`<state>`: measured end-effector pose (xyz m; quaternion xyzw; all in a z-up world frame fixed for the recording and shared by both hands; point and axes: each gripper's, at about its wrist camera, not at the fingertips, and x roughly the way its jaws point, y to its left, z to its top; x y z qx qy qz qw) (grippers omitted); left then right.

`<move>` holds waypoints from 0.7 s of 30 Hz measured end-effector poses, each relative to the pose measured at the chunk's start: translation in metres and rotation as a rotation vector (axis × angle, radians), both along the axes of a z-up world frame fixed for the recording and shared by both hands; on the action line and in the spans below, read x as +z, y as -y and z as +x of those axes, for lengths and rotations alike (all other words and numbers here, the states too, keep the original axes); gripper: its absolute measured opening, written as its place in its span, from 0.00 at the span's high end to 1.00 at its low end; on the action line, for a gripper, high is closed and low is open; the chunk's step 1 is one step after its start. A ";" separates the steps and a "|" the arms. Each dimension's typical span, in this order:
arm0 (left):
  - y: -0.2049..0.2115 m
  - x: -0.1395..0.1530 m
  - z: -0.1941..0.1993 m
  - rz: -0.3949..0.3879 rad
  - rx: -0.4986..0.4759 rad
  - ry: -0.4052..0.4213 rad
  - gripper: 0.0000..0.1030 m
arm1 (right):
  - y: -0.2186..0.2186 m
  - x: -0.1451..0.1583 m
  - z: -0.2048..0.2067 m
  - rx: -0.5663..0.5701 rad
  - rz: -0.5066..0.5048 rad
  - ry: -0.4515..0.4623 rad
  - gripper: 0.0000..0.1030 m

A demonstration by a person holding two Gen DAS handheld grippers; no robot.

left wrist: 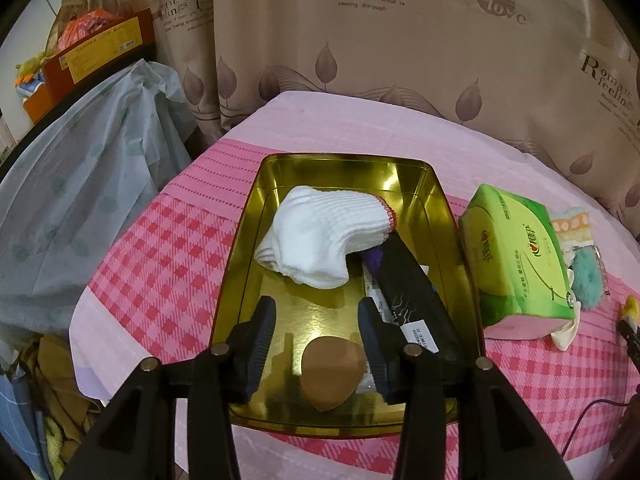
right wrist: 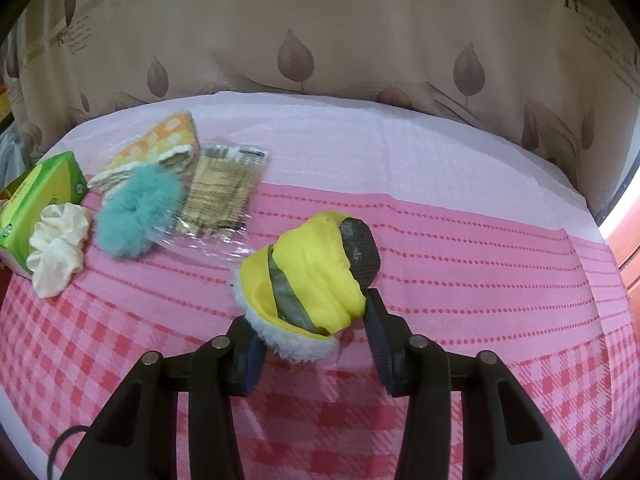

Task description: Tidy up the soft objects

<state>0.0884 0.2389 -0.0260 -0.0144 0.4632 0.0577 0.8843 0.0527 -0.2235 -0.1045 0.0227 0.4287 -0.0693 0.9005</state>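
Two grippers are at work over a bed covered in pink checked cloth. The left gripper is held over a gold tin, its jaws spread with nothing pinched; a brown sponge lies on the tin floor between the pads, untouched as far as can be seen. A white sock and a dark packet already lie in the tin.

The right gripper is set around a yellow glove with a fleecy white cuff. Its right pad is pressed against the yellow side, and its left pad is met by the cuff, so the glove is judged to be pinched, though only lightly.

Still waiting on the cloth are a teal scrunchie, a white scrunchie, a checked cloth, a clear packet and a green tissue pack.

Slippage is the main risk: the fleece may compress and the glove may be dropped short of the tin if only the cuff is caught. The tin may also be nudged or tipped on the soft bedding if its rim is struck. Crowding could be caused by the glove being laid over the sponge.
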 end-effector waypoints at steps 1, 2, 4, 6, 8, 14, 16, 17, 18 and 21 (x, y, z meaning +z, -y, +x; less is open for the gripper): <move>0.000 0.000 0.000 -0.002 0.000 -0.001 0.57 | -0.004 0.003 0.001 0.006 -0.007 0.005 0.60; 0.000 0.000 0.000 -0.004 0.001 0.000 0.57 | -0.006 0.006 0.001 0.010 -0.015 0.007 0.60; -0.002 0.001 0.000 -0.007 0.002 0.001 0.57 | -0.012 0.012 0.004 0.025 -0.019 0.014 0.60; -0.003 0.001 0.000 -0.007 0.006 0.004 0.57 | -0.017 0.019 0.005 0.037 -0.025 0.026 0.60; -0.003 0.001 0.000 -0.008 0.010 0.005 0.57 | -0.023 0.026 0.007 0.051 -0.026 0.034 0.60; -0.006 0.002 0.000 -0.003 0.025 0.006 0.57 | -0.045 0.043 0.009 0.100 -0.029 0.049 0.60; -0.007 0.001 0.000 0.000 0.034 0.006 0.57 | -0.055 0.049 0.009 0.120 -0.028 0.058 0.60; -0.008 0.002 0.000 0.001 0.038 0.007 0.57 | -0.061 0.052 0.009 0.134 -0.027 0.058 0.60; -0.009 0.002 0.000 0.000 0.042 0.009 0.57 | -0.066 0.054 0.010 0.145 -0.025 0.060 0.60; -0.012 0.003 -0.001 0.003 0.060 0.014 0.57 | -0.085 0.061 0.011 0.188 -0.019 0.070 0.60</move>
